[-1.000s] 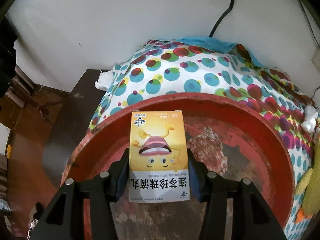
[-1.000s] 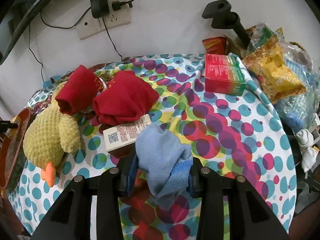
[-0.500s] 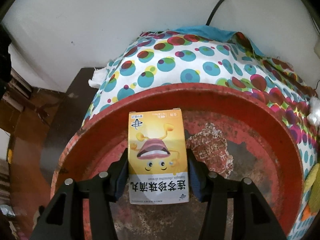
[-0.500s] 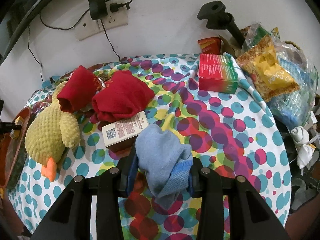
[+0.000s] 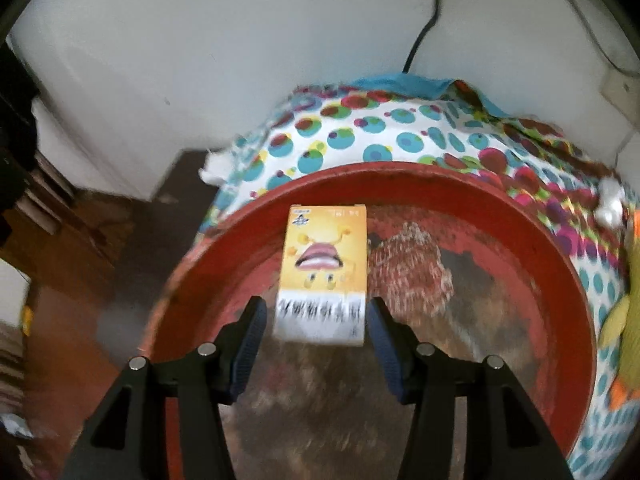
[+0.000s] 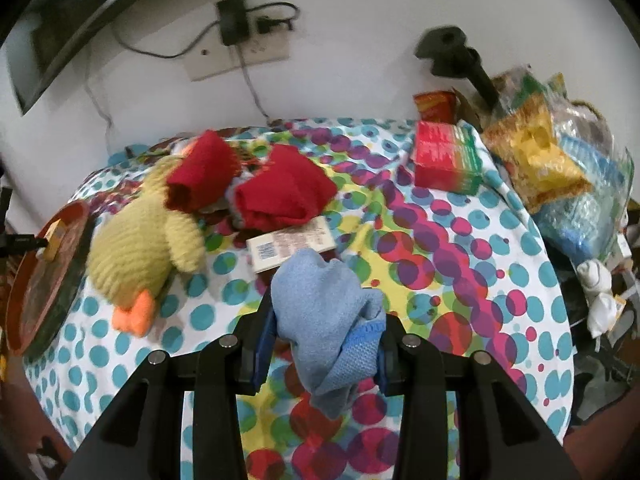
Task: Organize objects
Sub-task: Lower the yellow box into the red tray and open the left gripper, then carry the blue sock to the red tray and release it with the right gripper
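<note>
Resting released in round red tray [image 5: 500, 216]: yellow cardboard medicine box [image 5: 326, 270], left gripper [image 5: 316, 320] spread; right gripper [image 6: 326, 330] pinching pale-blue knitted sock [image 6: 326, 320] for sorting.

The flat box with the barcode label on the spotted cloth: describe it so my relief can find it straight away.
On the spotted tablecloth, find the yellow plush duck and the red cloth bundle beside it. The flat box pokes out from under that bundle's near edge. Unlike the upright red-and-green carton, it lies flat, showing a pale printed label with a barcode.
</note>
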